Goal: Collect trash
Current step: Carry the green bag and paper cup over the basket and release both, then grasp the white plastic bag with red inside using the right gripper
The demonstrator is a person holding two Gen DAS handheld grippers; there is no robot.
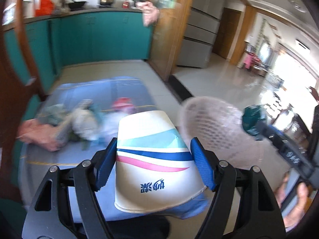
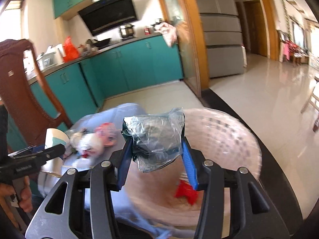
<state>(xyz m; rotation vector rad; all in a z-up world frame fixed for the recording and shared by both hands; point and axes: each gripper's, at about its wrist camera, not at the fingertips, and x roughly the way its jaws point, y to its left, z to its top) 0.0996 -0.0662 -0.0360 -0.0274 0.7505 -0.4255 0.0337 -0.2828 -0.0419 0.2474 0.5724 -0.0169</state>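
Risk: the white paper cup with blue and pink stripes point(image 1: 155, 159) may crush or slip, since the left tool point(image 1: 154, 159) pinches it sideways across its tapered wall. Right tool point(image 2: 157, 151) is clamped on a crumpled dark-green plastic wrapper point(image 2: 153, 137), held above the pale pink perforated plastic basket point(image 2: 229, 139). More crumpled trash point(image 2: 89, 139) lies on the blue-covered bench point(image 1: 89, 91).

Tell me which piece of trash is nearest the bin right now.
The crumpled plastic wrapper in the right claw, held over the pink mesh bin. The paper cup in the left claw and the table scraps sit farther left.
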